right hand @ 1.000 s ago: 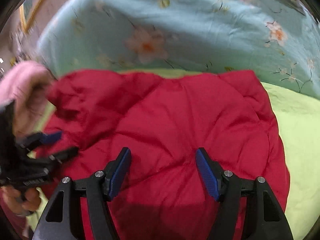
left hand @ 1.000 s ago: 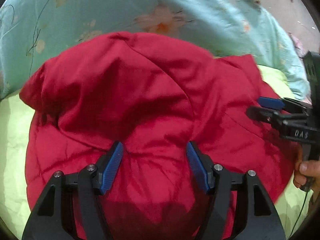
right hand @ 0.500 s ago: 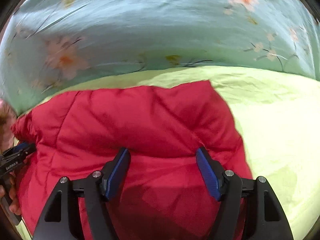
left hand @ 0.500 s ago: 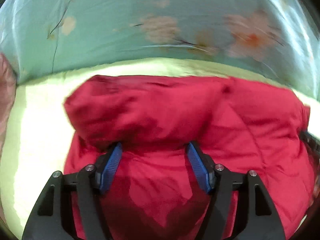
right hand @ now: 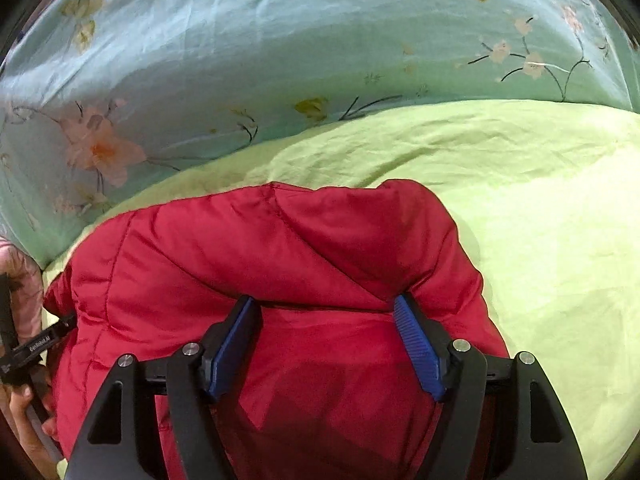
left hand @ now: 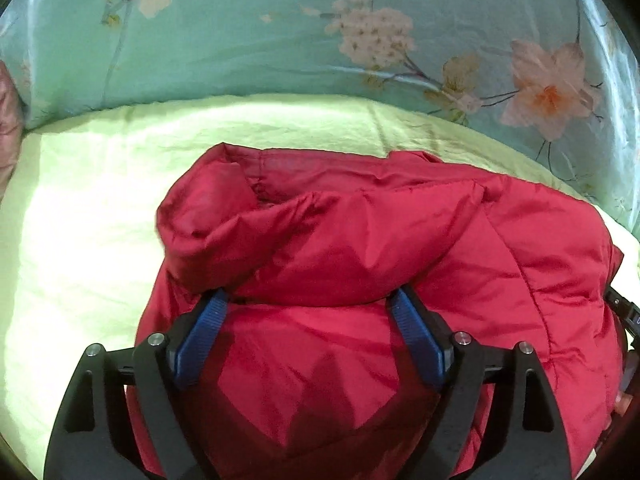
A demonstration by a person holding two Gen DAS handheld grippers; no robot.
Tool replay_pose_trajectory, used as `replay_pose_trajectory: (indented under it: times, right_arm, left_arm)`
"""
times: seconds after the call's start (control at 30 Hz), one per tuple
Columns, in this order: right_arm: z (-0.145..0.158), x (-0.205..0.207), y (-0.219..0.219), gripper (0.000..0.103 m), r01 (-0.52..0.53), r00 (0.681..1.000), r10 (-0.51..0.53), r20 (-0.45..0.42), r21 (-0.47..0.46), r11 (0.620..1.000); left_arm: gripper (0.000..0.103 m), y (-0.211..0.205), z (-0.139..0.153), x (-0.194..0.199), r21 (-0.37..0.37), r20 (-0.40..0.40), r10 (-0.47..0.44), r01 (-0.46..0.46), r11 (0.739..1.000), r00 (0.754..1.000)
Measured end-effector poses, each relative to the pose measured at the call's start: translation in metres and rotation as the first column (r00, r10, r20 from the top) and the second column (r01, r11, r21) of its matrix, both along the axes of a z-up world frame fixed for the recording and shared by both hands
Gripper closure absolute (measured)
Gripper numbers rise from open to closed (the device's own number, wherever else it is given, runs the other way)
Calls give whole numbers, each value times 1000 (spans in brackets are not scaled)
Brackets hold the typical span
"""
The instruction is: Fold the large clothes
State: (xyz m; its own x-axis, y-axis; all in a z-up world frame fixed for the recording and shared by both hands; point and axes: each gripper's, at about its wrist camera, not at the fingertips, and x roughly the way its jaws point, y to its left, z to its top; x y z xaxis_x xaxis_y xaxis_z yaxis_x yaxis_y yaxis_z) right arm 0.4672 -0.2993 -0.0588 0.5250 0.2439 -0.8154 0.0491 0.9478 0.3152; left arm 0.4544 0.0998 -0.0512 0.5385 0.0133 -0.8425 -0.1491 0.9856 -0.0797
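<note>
One red jacket (left hand: 360, 240), two grippers

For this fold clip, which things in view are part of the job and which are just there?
Part of the job:
- red padded jacket, folded over on itself
- left tool, jaws opening, fabric between them
- right tool, jaws wide over the fold

Just there:
- light green sheet under the jacket
- teal floral quilt behind it
- pink sleeve

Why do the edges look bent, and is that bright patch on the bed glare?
Both views: a fisheye lens curves the edges. Left wrist view: the green sheet is washed out at left. Right wrist view: the sheet glows brightest at right; the red jacket is sharp.
</note>
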Motion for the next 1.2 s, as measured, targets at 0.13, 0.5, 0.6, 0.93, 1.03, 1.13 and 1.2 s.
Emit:
replay_pose_trajectory:
  times: [0.13, 0.5, 0.6, 0.93, 1.03, 1.13, 1.2]
  right_arm:
    - [18, -22, -19, 29, 74, 997, -71, 38, -73, 995]
    - [55, -94, -61, 29, 48, 996, -42, 80, -72, 996]
    - [57, -121, -78, 28, 60, 995, -57, 78, -30, 998]
    - [53, -154, -101, 18, 90, 996, -93, 15, 125, 988]
    - [50, -155, -99, 17, 85, 996, -85, -6, 159, 984]
    - [47, -155, -96, 17, 70, 997, -68, -23, 169, 983]
    - [45, -157, -94, 17, 57, 998, -53, -30, 172, 983]
  left_arm:
    - [18, 1, 21, -3, -13, 35, 21, -21, 1000, 999]
    - [18, 20, 60, -99, -46, 125, -57, 63, 997, 991]
    - [18, 31, 53, -124, -70, 119, -40, 49, 996, 992]
    - [17, 53, 46, -191, -162, 137, 22, 1, 987, 990]
    - [17, 59, 37, -194, -182, 115, 37, -16, 983, 993]
    - [17, 63, 28, -197, -193, 96, 38, -19, 981, 995]
    - [17, 65, 22, -196, -205, 85, 40, -22, 979, 996]
